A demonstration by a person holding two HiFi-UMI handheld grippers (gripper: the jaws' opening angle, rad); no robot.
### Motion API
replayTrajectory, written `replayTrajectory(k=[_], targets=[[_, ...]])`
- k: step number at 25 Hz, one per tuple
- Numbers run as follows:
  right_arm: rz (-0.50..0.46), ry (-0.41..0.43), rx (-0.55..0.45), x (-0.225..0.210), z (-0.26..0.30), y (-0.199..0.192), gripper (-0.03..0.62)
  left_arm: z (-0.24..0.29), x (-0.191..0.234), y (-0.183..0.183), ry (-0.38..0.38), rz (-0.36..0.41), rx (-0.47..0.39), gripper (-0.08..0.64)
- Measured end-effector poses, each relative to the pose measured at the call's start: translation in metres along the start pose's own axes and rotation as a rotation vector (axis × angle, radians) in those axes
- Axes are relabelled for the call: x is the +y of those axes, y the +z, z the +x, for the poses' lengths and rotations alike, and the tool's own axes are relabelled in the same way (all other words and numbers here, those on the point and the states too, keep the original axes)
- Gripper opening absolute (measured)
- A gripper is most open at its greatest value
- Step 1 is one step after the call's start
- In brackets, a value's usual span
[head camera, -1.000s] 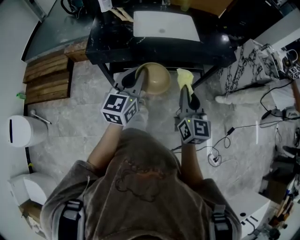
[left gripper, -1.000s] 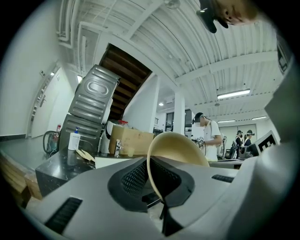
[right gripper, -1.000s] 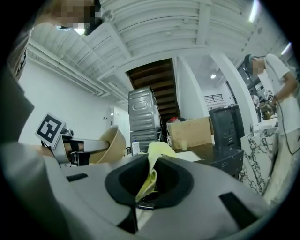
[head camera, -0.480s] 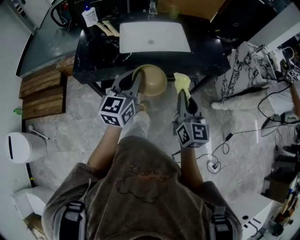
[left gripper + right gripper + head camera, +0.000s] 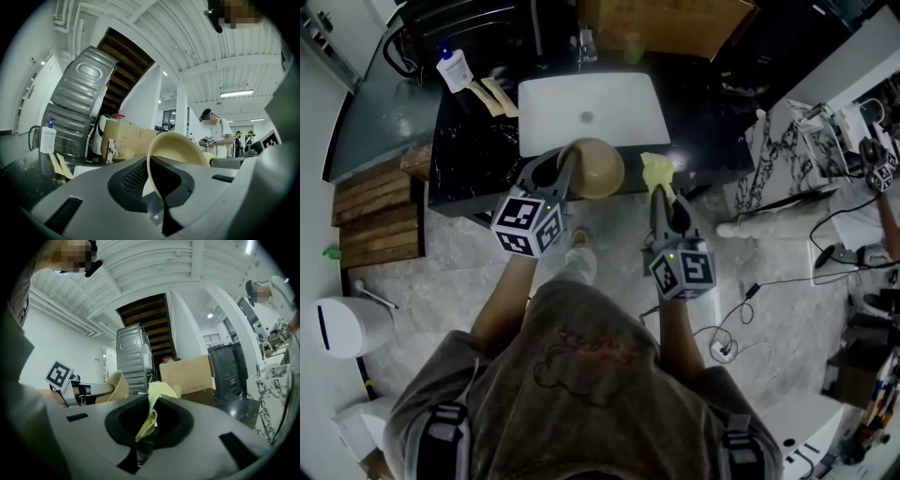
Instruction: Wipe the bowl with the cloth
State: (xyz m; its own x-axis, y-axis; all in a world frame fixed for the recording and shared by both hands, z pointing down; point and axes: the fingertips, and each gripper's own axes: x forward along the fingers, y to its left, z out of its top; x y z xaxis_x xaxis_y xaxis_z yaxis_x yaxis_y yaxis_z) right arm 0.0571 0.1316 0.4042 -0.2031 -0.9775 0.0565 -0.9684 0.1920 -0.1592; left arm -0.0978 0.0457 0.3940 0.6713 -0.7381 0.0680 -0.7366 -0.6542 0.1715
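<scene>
Both tongs loaded, up at the counter's front edge.
I have the left gripper [image 5: 565, 167] clamped on the rim of the tan bowl [image 5: 598, 169], tipped on its side just in front of the white sink [image 5: 591, 112]. Right gripper [image 5: 662, 192] pinches the yellow cloth [image 5: 656, 171], just right of the bowl.

gap between bowl [image 5: 598, 169] and cloth [image 5: 657, 172], open sink [image 5: 609, 117] beyond
</scene>
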Motion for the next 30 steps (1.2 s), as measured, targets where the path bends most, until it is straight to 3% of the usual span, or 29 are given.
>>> replayTrajectory(k=[14, 23, 30], targets=[[0.023, 0.047, -0.011, -0.059, 0.172, 0.033, 0.021, 0.15, 0.086, 0.027, -0.029, 0.025, 0.06, 0.02], [0.034, 0.059, 0.042, -0.093, 0.206, 0.03, 0.021, 0.195, 0.098, 0.013, -0.072, 0.033, 0.144, 0.02], [0.023, 0.142, 0.073, -0.107, 0.236, 0.036, 0.021, 0.216, 0.108, 0.004, -0.044, 0.03, 0.183, 0.02]])
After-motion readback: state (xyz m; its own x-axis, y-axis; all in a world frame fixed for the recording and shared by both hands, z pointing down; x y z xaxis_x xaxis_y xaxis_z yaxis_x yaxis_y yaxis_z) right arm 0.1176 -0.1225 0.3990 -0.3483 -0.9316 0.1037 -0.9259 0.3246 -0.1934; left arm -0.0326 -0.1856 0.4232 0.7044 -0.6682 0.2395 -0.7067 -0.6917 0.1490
